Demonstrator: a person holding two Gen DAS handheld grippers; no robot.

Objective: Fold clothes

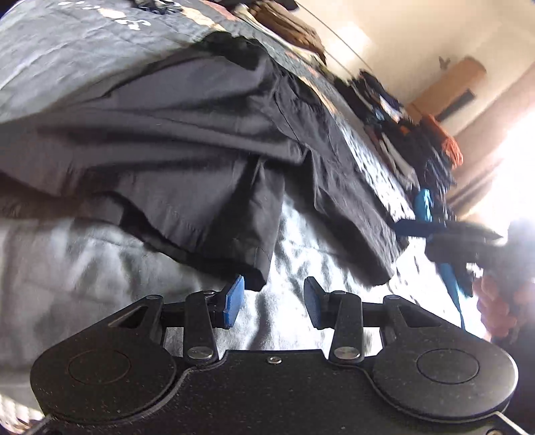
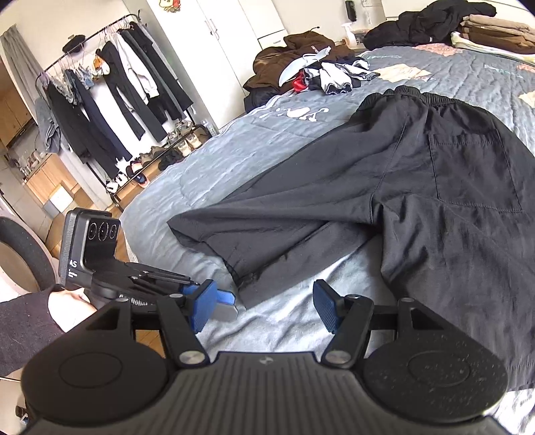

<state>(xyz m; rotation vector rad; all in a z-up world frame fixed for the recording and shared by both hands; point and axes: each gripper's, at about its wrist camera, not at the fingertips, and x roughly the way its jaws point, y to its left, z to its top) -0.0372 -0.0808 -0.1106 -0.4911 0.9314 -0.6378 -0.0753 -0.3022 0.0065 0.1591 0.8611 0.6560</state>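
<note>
1. Black shorts [image 2: 401,174]: lie spread flat on the bed [image 2: 207,167], waistband away from the right wrist camera, a back pocket showing and both legs reaching toward the near edge. One leg hem sits just ahead of the left gripper; its corner looks slightly turned under. No fold across the body of the garment shows.
2. Left gripper [image 1: 273,302]: fingers spread, holding nothing, low over the quilt with the leg hem just beyond the tips. The left wrist view is blurred.
3. Right gripper [image 2: 264,309]: fingers spread, holding nothing, aimed at the gap between the two legs.
4. Loose clothes pile [image 2: 334,75]: crumpled mixed garments at the far side of the bed, beside a brown garment [image 2: 287,63].
5. Folded stack [image 2: 495,28]: tan and brown pieces lying flat in layers at the far corner, next to a black heap.
6. Clothes rack [image 2: 110,83]: hung garments with shoes below, off the bed.
7. Progress, judged: the folded stack suggests some pieces are already dealt with; the shorts lie unfolded and the loose pile is unsorted, so folding of both appears left. Whether the shorts are laid out for folding or being smoothed cannot be settled.
</note>
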